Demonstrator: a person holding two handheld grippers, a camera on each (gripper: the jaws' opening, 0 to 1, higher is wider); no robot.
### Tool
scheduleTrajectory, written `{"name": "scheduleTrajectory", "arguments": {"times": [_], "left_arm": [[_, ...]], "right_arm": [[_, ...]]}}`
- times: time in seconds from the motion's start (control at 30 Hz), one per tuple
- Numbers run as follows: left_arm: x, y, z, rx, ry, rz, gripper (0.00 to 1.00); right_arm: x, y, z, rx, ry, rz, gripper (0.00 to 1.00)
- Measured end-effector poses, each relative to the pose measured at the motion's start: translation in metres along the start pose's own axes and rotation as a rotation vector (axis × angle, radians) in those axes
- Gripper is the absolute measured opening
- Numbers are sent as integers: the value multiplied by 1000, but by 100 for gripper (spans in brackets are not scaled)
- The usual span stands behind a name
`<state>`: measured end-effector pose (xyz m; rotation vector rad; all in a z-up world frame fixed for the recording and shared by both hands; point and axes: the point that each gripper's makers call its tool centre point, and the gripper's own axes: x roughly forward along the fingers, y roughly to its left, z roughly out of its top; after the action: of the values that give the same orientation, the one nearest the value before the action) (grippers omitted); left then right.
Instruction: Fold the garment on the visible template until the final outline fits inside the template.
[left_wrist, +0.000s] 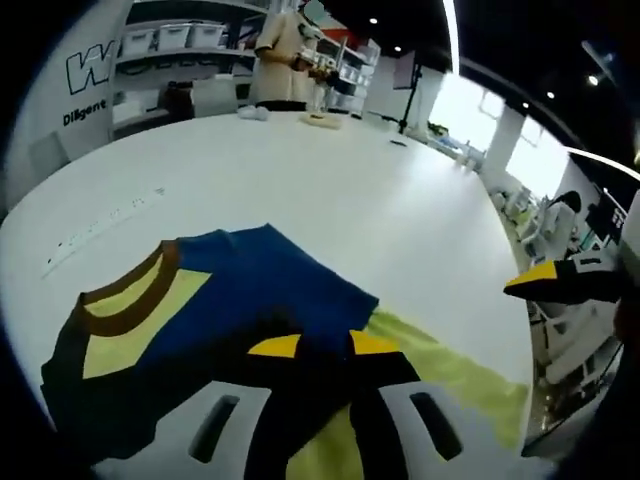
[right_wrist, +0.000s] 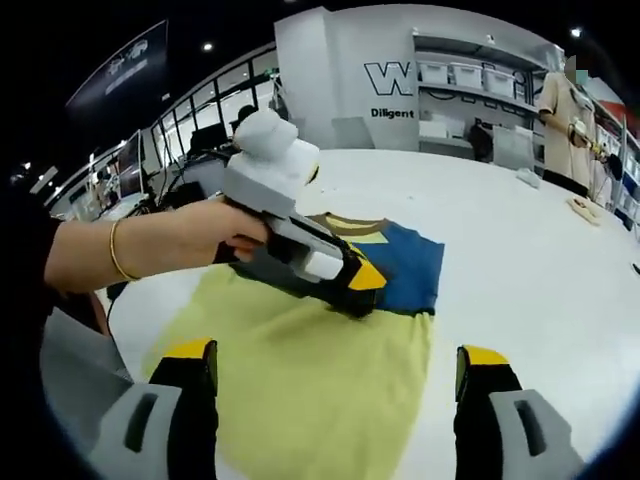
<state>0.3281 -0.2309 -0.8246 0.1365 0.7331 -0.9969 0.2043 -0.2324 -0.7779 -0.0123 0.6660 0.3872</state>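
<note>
One garment lies on one yellow template on the table. Left gripper pinches the garment; right gripper is spread, holding nothing.

One garment, one yellow template, two hand-held grippers, one white table.

The left gripper is gripped by the person's left hand, a bangle on the wrist, its yellow-tipped jaws drawn close together and angled down. The right gripper has its jaws spread wide apart.
</note>
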Motion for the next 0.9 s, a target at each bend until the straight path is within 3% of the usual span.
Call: {"name": "scheduleTrajectory", "arguments": {"times": [0.07,0.3,0.6,0.8,0.9], "left_arm": [[-4,4,2,0,-5,14,29],[-29,20,4,-1,-13,58,41],[-66,39,-1,12,-16,137,66],[-87,47,-2,18,-86,180,85],[-97,52,-9,1,-91,196,87]], "right_arm": [[1,-3,2,-7,-1,-13,95],[5,-6,3,-1,-2,-18,92],[5,-9,9,9,-20,-26,91],[5,-14,21,113,-83,-8,91],[7,-20,24,113,-88,-20,90]]}}
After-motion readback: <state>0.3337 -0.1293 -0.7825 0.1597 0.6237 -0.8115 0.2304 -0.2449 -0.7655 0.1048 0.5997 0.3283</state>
